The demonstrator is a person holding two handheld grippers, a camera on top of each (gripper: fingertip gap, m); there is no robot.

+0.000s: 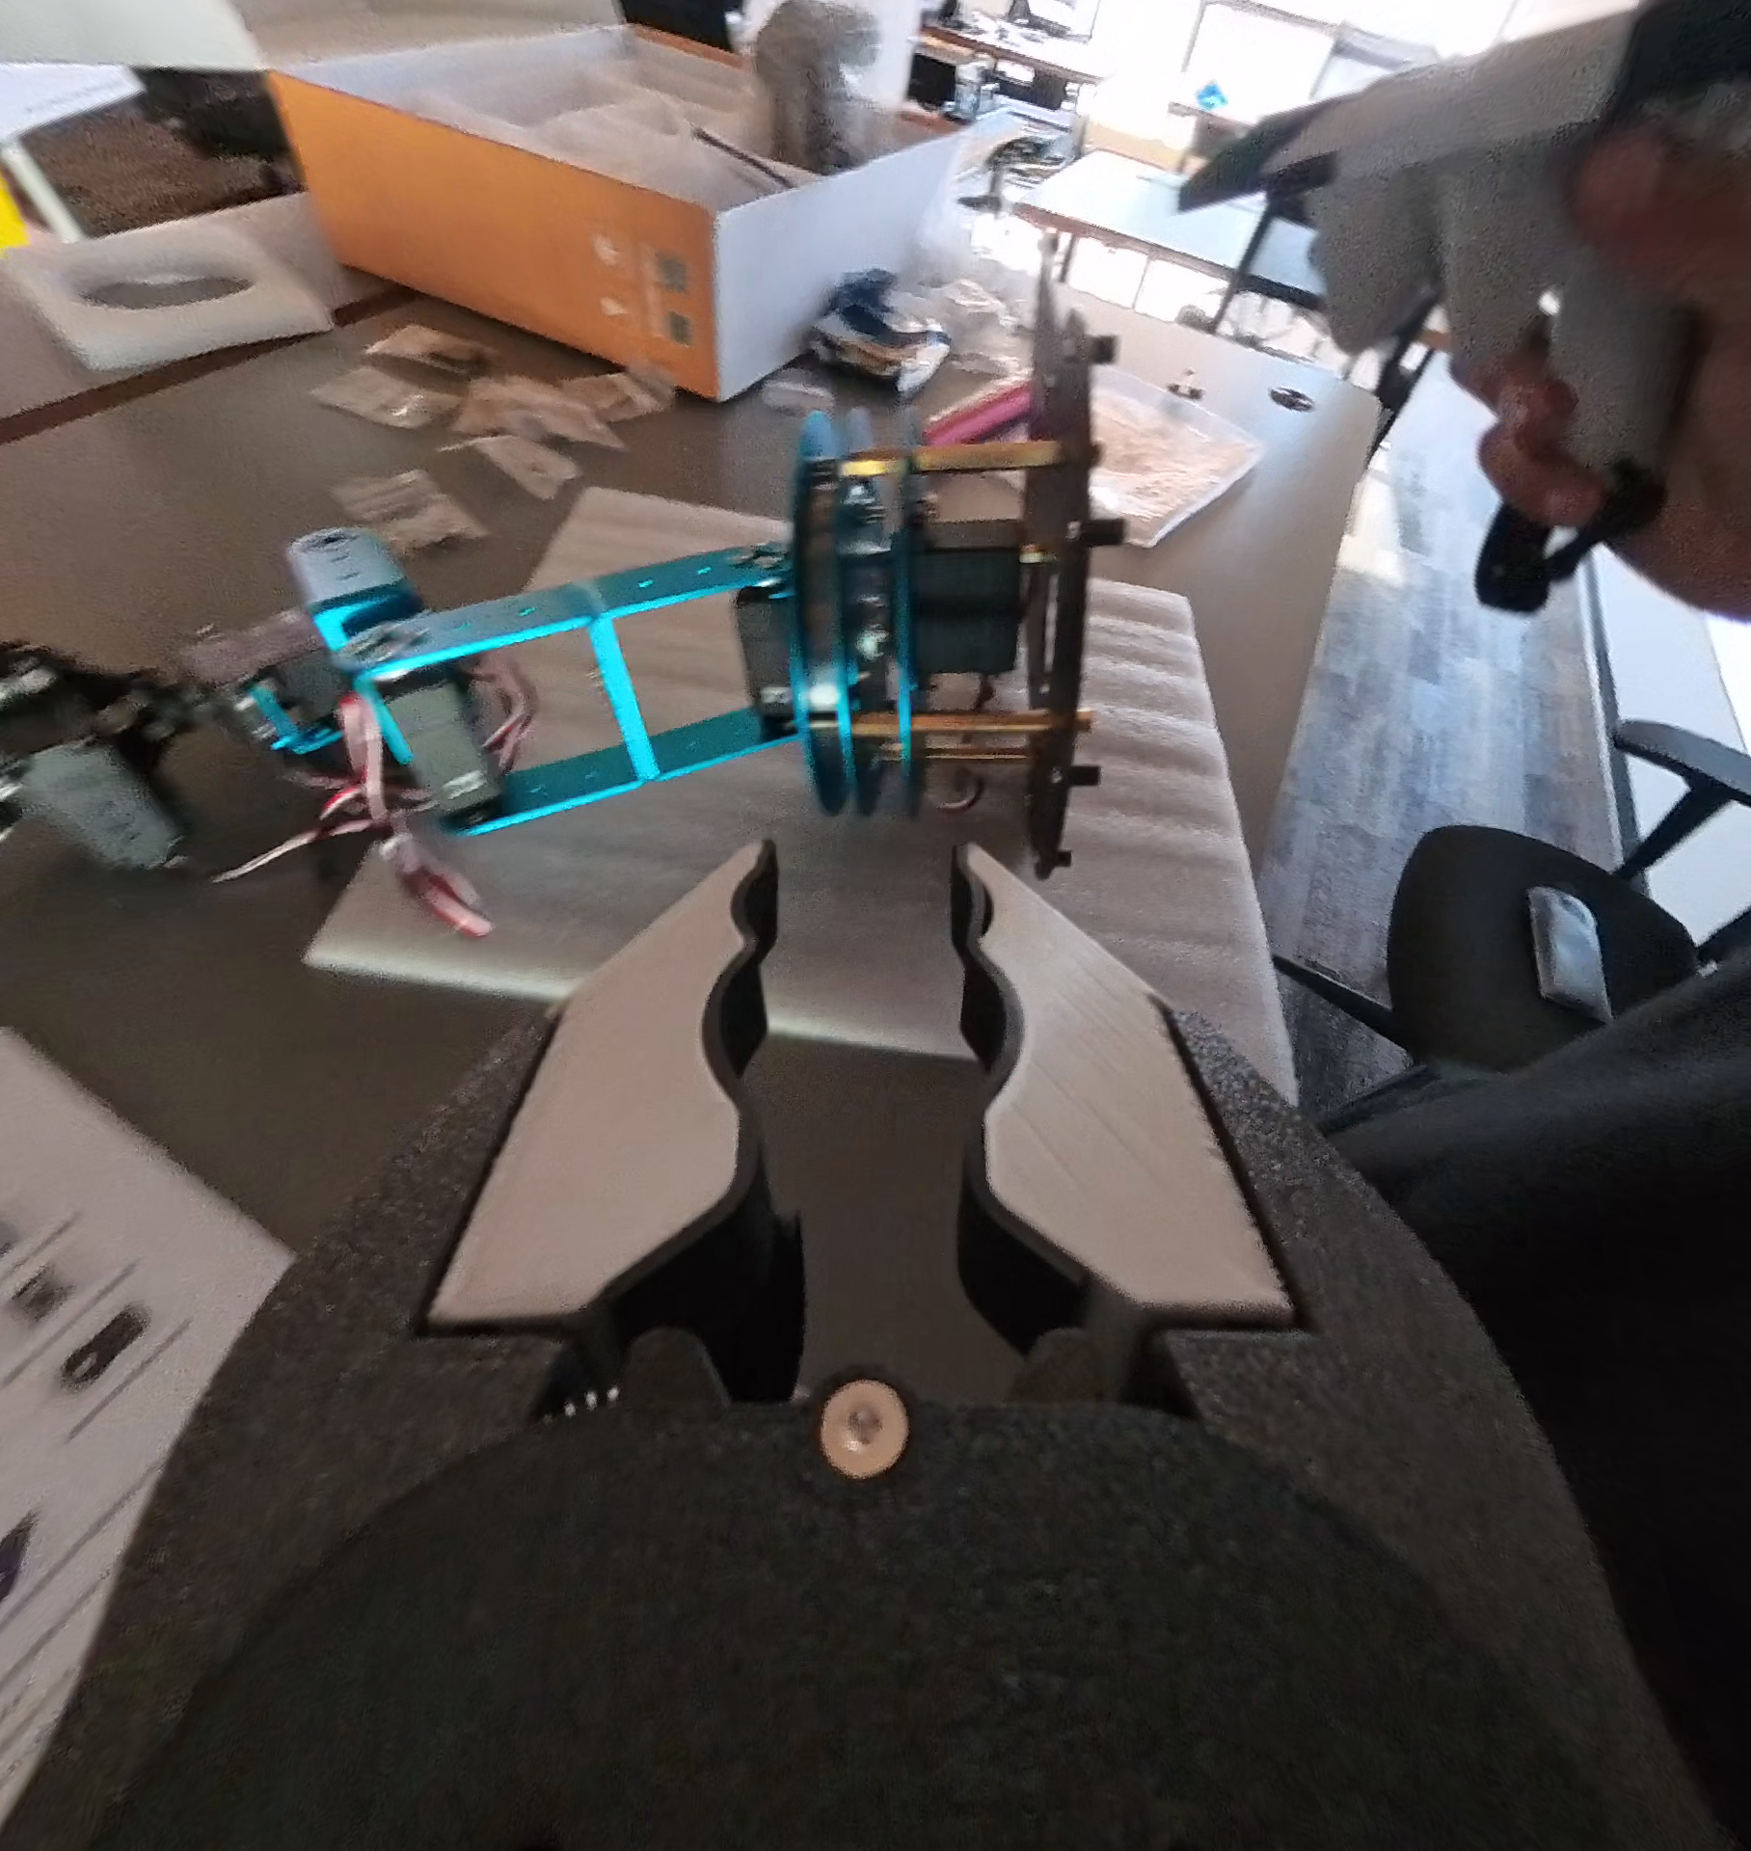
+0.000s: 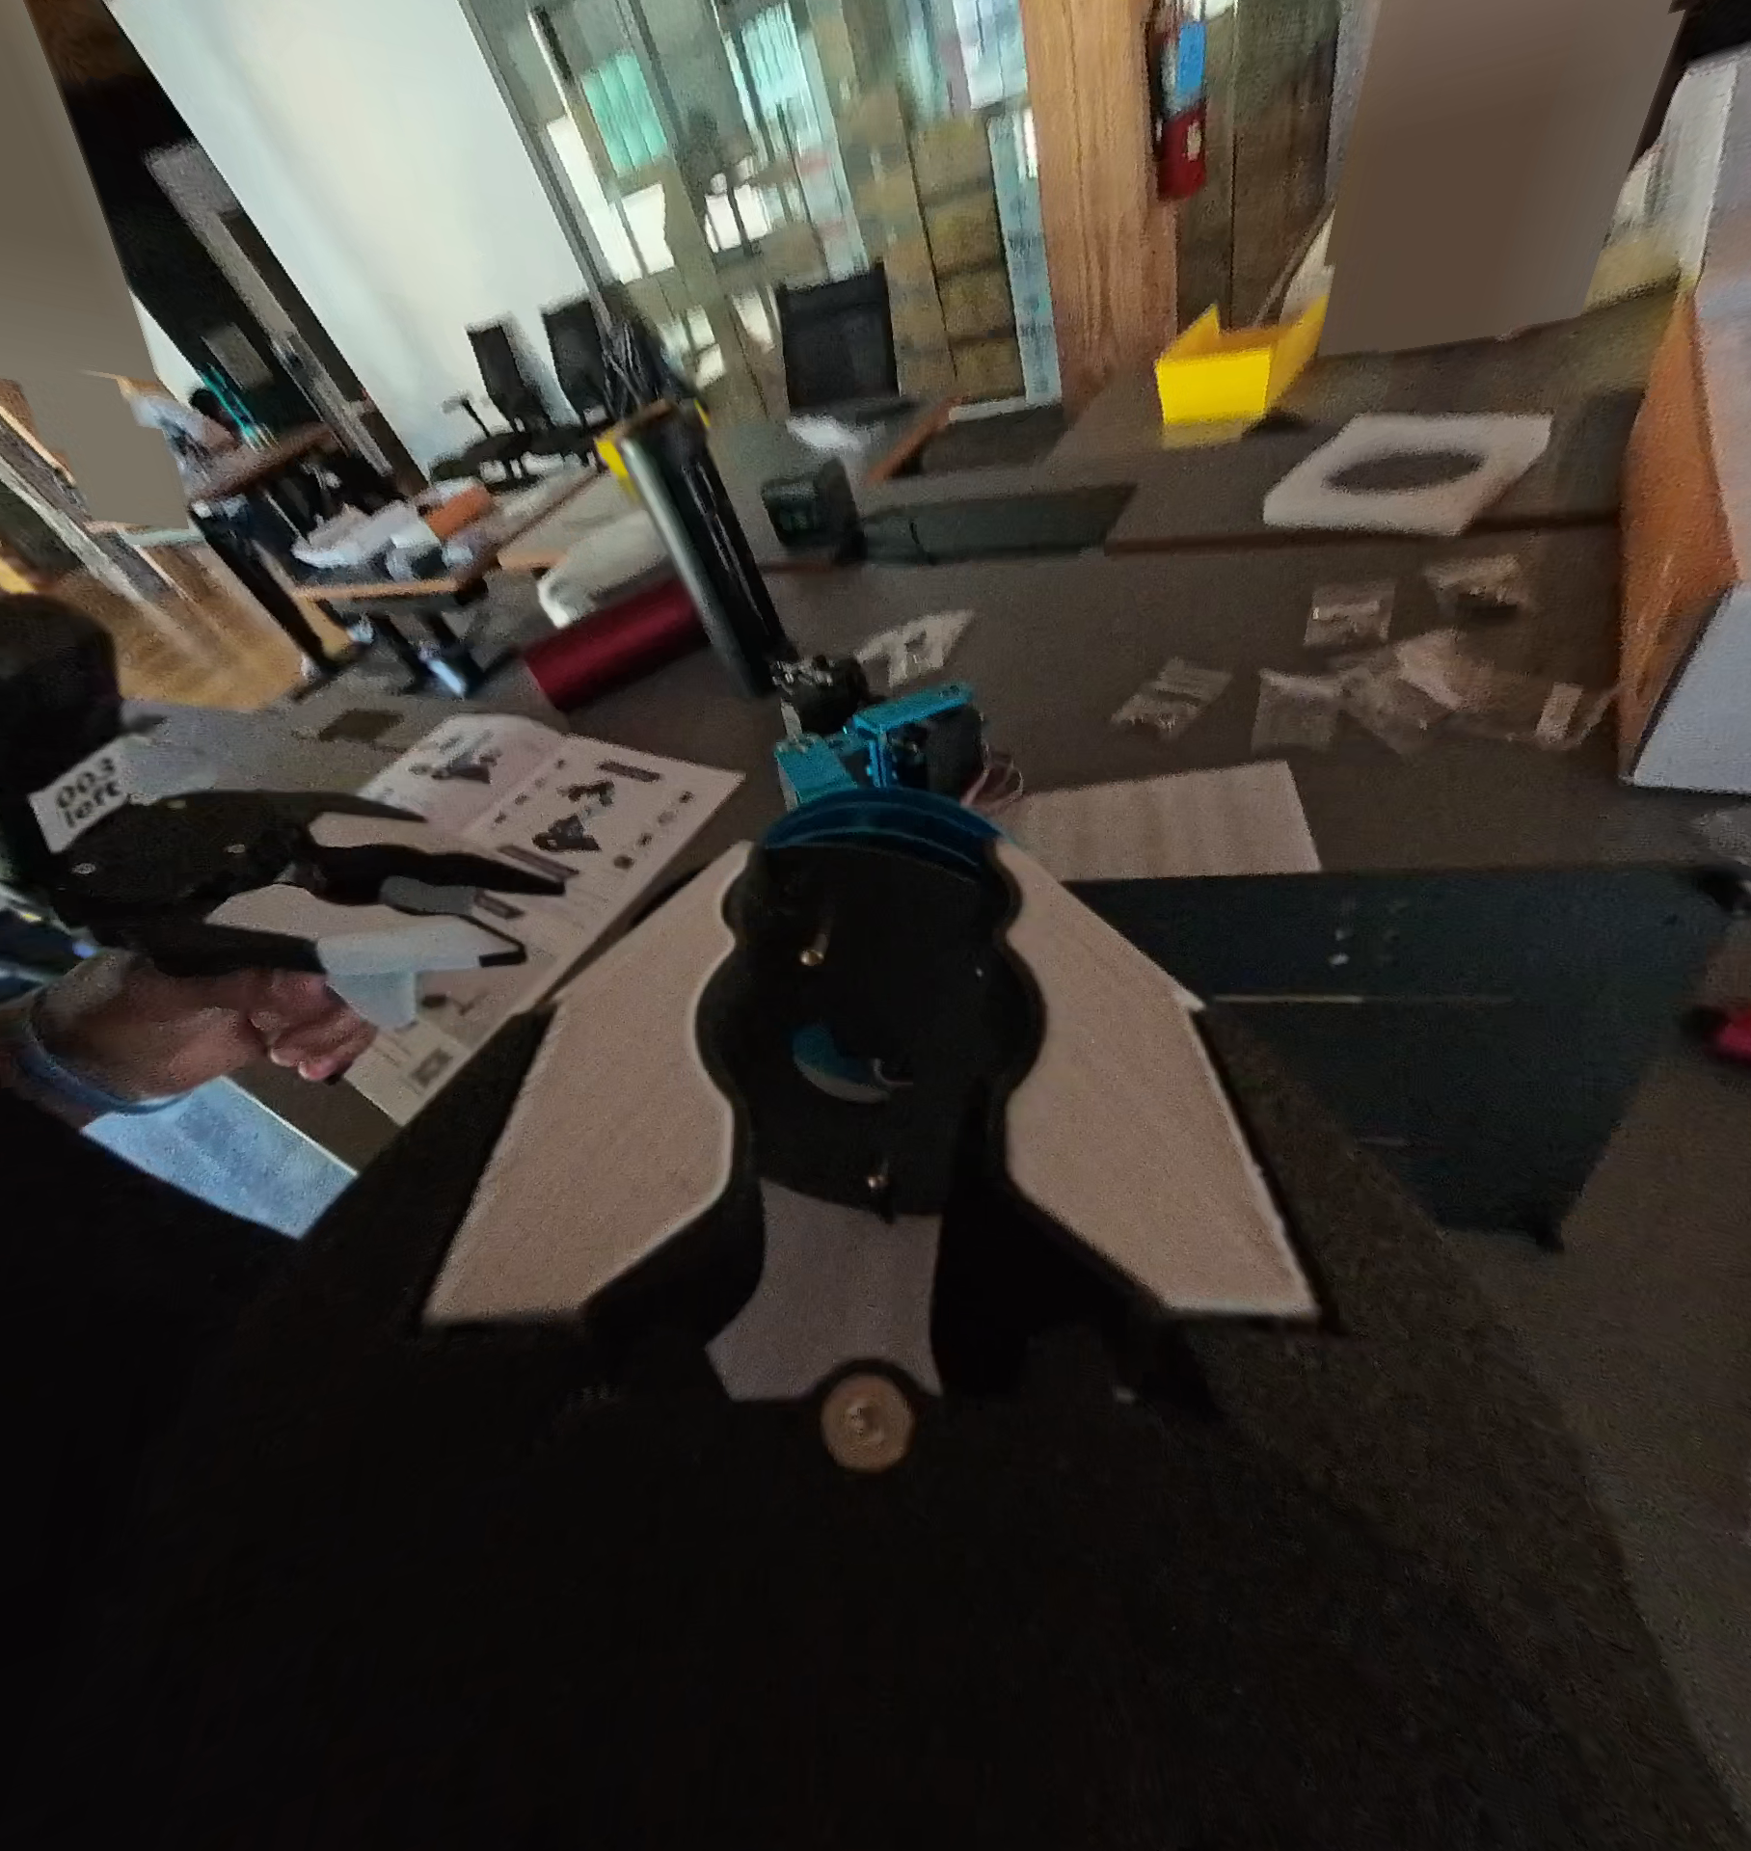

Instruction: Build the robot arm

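Note:
A blue metal robot-arm kit [image 1: 591,681] lies on its side on a white foam sheet [image 1: 1152,801]. Its blue discs [image 1: 851,621] and black base plate [image 1: 1062,601] are on the right, and its grey claw end [image 1: 40,751] is on the left. My left gripper [image 1: 863,881] is open and empty, with its tips just short of the discs. My right gripper [image 2: 877,861] is open, and its jaws frame the black base [image 2: 851,1002] from behind without gripping it. A hand [image 1: 1593,401] holds the right gripper high at the upper right. The left gripper [image 2: 541,921] also shows in the right wrist view.
An orange and white box [image 1: 511,200] stands behind the kit, with small parts bags [image 1: 511,411] in front of it. An instruction sheet [image 1: 70,1252] lies near left. A black cylinder [image 2: 701,561] stands farther back. The table edge and an office chair [image 1: 1513,952] are on the right.

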